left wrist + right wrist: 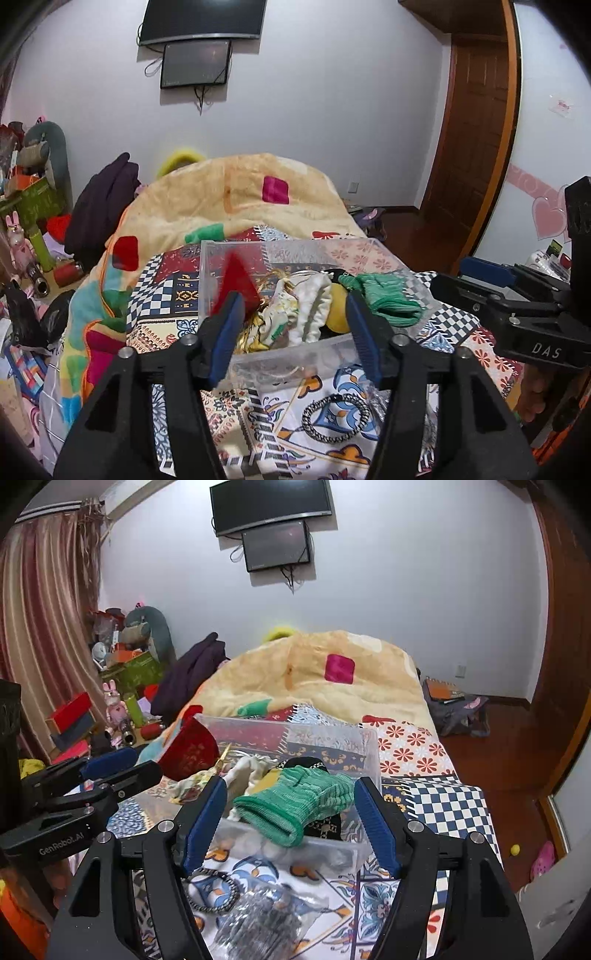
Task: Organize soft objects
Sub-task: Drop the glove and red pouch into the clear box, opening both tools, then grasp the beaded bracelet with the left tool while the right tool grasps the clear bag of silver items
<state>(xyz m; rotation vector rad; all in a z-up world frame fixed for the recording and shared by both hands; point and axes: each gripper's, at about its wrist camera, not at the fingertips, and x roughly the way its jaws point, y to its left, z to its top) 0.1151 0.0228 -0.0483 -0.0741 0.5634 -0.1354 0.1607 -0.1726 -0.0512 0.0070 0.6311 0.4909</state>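
Right wrist view: both grippers, right and left, jaws wide, near clear box holding green glove.

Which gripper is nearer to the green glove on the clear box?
Right. The right gripper hovers open directly over the green glove, which lies between its fingers in its view. The left gripper sits open over the box's middle, with the glove off to its right.
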